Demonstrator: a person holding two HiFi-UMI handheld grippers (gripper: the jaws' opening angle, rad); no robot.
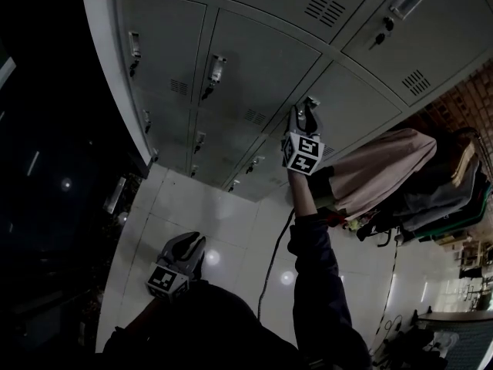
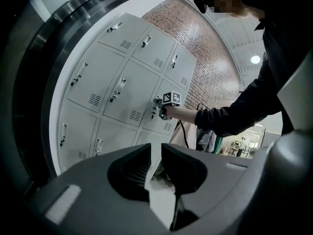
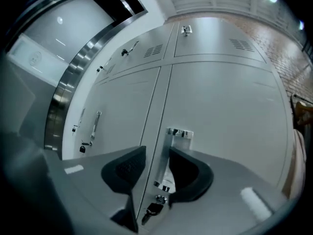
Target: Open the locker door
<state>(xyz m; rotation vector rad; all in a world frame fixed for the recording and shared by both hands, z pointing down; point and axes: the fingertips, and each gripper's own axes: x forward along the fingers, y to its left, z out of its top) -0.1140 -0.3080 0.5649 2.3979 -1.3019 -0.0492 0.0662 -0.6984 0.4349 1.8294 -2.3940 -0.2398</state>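
The grey locker bank point(image 1: 254, 60) fills the top of the head view. My right gripper point(image 1: 305, 108) is held up against one door point(image 1: 350, 102), at its left edge. In the right gripper view its jaws point(image 3: 157, 153) stand open on either side of the door's upright metal handle point(image 3: 167, 153), and the pads do not press on it. Below the handle a key point(image 3: 154, 209) sits in the lock. The door lies flush with its neighbours. My left gripper point(image 1: 190, 241) hangs low over the floor with a narrow gap between its jaws point(image 2: 156, 153) and nothing in it.
Neighbouring doors carry their own handles and locks point(image 1: 216, 69). A pink cloth point(image 1: 385, 168) lies over a cart to the right of the lockers. A black cable point(image 1: 271, 264) runs across the white tiled floor. A brick wall point(image 2: 205, 58) stands beyond the bank.
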